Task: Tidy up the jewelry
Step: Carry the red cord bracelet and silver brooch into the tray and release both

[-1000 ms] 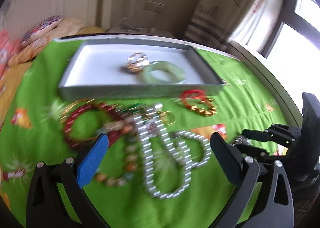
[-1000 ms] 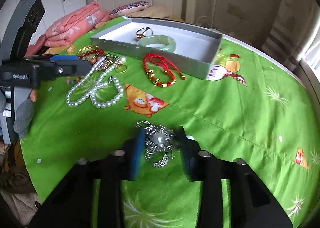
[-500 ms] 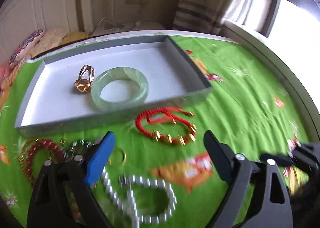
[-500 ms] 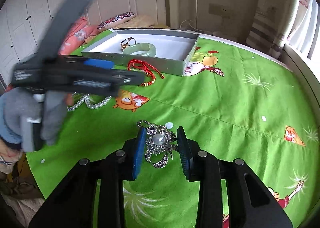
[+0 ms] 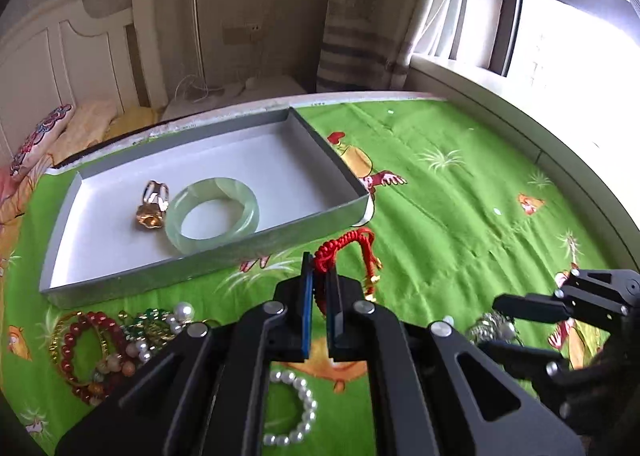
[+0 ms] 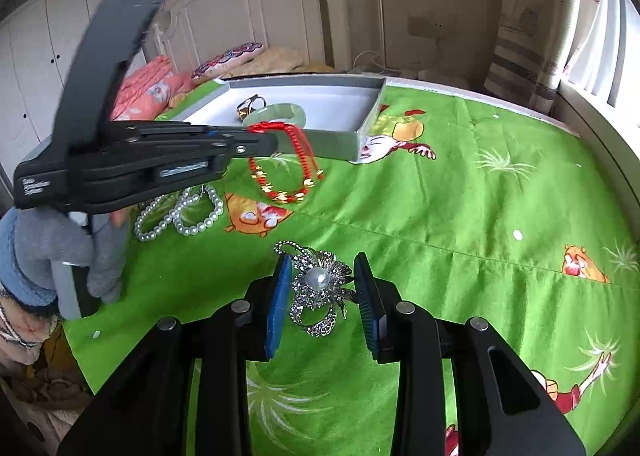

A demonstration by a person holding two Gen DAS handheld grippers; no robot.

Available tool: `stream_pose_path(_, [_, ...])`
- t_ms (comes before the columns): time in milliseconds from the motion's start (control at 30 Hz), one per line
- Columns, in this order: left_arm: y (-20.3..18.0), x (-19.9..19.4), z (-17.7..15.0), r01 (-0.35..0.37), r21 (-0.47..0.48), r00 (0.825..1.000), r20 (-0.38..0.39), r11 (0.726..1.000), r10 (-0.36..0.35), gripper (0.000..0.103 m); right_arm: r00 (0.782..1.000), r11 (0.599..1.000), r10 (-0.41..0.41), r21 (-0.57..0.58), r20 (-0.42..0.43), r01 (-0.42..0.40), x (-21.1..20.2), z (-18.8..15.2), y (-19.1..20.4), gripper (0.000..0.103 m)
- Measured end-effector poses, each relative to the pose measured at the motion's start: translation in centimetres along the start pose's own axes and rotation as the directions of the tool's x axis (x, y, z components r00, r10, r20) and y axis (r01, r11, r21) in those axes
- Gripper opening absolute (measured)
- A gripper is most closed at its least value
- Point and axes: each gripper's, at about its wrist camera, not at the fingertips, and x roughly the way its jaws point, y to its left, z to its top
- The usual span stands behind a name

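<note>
Plainly, from my left wrist view, my left gripper (image 5: 319, 282) is clenched on the knotted end of the red cord bracelet (image 5: 349, 252), which sits pinched between the blue pads just short of the near wall of the grey tray (image 5: 208, 264). Only a thin bit of cord is caught, so I judge it could slide out if I swing it. Its gold beads hang to the right and could snag on the tray wall as I carry it over, or it could land on the jade bangle (image 5: 212, 214) and gold ring (image 5: 152, 204) already inside. From my right wrist view, the bracelet (image 6: 286, 166) dangles as a long loop below the left gripper (image 6: 260, 142), clear of the green cloth (image 6: 460, 216), long axis running down with the beads at the bottom, in front of the tray (image 6: 340, 144). My right gripper (image 6: 323, 296) is grasping the silver brooch (image 6: 318, 286), its pearl face turned up towards the camera and its long axis running along the fingers. The brooch is spiky and uneven, so the hold could shift or twist.
</note>
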Motion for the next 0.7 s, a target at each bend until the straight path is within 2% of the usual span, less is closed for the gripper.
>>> stream_pose_path(433, [2.9, -3.8, 0.6, 0.0, -0.058, 0.998, 0.063, 0.998, 0.003, 0.005, 1.0, 1.0, 0.002, -0.013, 0.004, -0.002, 1.0, 1.1, 0.9, 0.032])
stream_pose_path(700, [6.8, -5.4, 2.6, -0.045, -0.113, 0.994, 0.099, 0.993, 0.057, 0.005, 0.999, 0.998, -0.006, -0.062, 0.044, 0.008, 2.0, 5.2, 2.5, 0.032])
